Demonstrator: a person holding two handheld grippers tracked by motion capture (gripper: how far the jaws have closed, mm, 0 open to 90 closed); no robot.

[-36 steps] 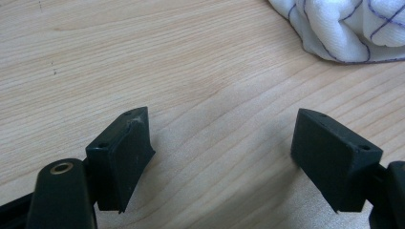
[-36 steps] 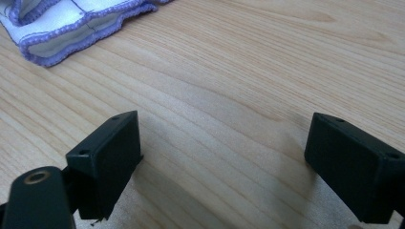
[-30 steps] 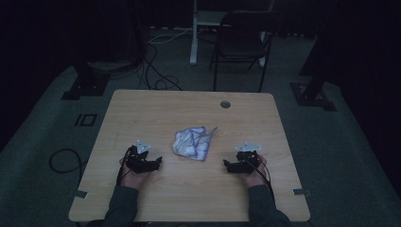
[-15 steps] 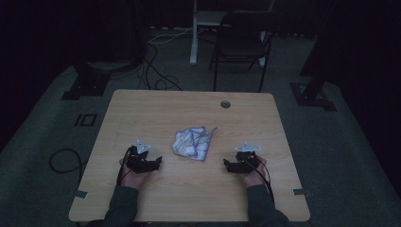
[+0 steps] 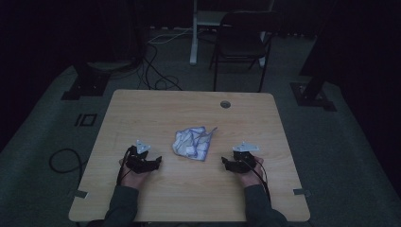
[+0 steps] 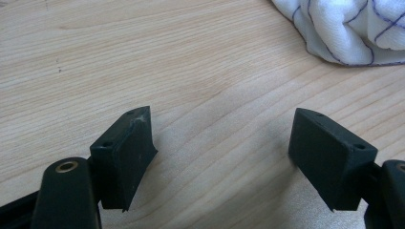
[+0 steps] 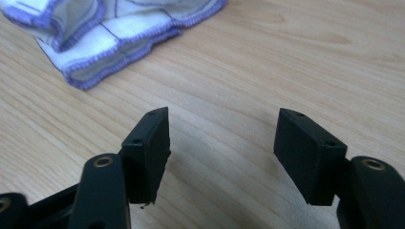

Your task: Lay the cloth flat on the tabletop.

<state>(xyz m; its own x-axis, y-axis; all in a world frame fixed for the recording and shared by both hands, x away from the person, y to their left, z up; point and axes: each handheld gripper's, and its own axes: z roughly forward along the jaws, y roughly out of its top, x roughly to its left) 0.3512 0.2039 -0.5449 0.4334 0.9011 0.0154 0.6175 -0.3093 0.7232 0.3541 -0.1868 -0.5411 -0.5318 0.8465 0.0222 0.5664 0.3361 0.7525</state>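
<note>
A crumpled white cloth (image 5: 193, 143) with blue-violet lines and hem lies in the middle of the wooden table (image 5: 189, 109). My left gripper (image 5: 156, 161) rests low on the table to the cloth's left, pointing toward it. In the left gripper view the left gripper (image 6: 219, 129) is open over bare wood, with the cloth (image 6: 353, 28) at the upper right. My right gripper (image 5: 226, 163) sits to the cloth's right. Its jaws have just been closing; the right gripper (image 7: 222, 124) still stands open with nothing between the pads, and the cloth (image 7: 110, 28) lies ahead at the upper left.
A round cable hole (image 5: 225, 104) sits near the table's far edge. Beyond the table stand a dark chair (image 5: 241, 42) and a white post (image 5: 194, 33), with cables (image 5: 156, 71) on the floor. The room around is dark.
</note>
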